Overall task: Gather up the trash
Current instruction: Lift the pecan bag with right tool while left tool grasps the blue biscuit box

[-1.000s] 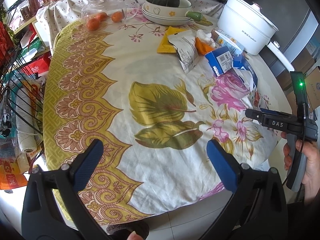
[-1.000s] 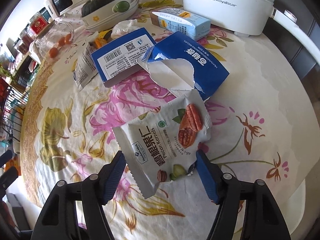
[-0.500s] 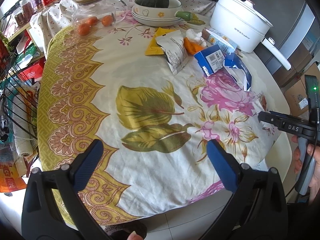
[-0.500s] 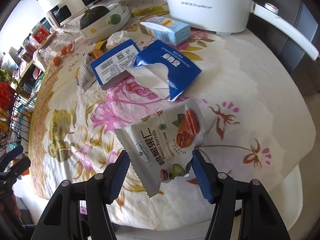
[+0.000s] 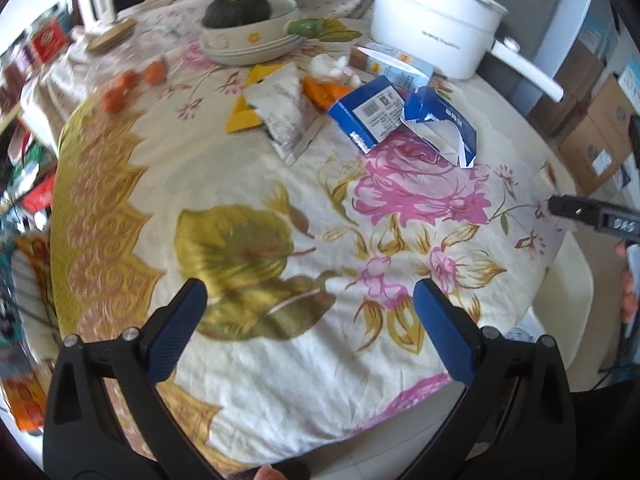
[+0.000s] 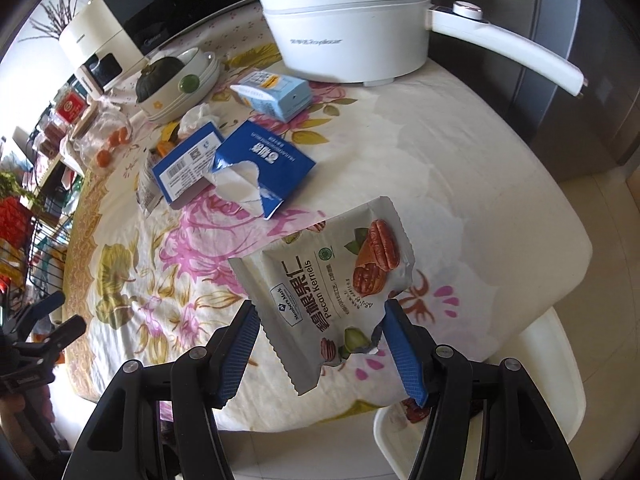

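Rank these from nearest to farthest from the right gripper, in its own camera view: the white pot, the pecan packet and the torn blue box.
1. pecan packet, between the right gripper fingers.
2. torn blue box, mid-table, up and left.
3. white pot, at the far edge.

We see a cream tablecloth (image 5: 248, 184) w/ pink roses, olive leaves & a gold scroll border. Pecan bag (image 6: 328, 280): silver-white w/ brown nuts. Torn boxes (image 5: 404, 116) blue & white, pot (image 6: 352, 28) white, squash (image 5: 236, 10) dark green.
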Motion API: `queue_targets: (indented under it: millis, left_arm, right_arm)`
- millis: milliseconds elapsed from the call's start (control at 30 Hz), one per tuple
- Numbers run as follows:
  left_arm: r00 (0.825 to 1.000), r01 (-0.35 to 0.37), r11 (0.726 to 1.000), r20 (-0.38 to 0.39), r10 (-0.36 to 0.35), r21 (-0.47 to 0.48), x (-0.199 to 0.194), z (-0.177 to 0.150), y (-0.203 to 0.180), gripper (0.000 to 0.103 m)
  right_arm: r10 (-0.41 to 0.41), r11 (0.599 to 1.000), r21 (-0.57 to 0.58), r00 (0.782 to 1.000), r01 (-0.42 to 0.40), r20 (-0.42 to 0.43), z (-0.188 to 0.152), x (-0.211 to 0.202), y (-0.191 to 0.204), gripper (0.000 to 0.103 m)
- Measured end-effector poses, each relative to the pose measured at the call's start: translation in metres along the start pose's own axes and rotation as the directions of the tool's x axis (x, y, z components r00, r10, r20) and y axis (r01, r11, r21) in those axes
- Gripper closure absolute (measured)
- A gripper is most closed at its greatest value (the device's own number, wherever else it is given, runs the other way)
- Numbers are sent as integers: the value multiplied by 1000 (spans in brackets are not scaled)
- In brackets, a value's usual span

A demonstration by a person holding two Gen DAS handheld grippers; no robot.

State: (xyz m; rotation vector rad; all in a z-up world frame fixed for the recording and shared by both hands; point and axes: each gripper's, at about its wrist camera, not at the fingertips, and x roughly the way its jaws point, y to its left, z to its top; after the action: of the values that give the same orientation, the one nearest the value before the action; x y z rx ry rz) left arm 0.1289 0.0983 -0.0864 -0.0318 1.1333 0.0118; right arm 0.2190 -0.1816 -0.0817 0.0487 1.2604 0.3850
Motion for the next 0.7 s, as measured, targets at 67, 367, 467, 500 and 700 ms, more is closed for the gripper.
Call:
queue_targets:
  millis: [67,367,467,500,700]
  left_arm:
    - [1000,-21,998,-1,21,52,8,8,-8,1]
    - [991,-125,952,-1,130,280,50,56,-44,1]
    - [986,-162,930,10,168,331,62,74,-55,1]
    - [984,-171,923,11,178,344,65,79,-59,1]
    - [974,-212,892,17,224,400,83,105,-77,1]
  right_arm:
    - [4,1000,6,1000,-4,9,2,-4,-5,39]
    - [32,999,16,999,-32,13,4,-11,-22,39]
    - [40,999,25,999,-41,20,7,-15,-31,39]
    - [43,999,32,999,-43,24,8,-16,-33,39]
    - [60,996,60,998,-61,20,10,-15,-46,39]
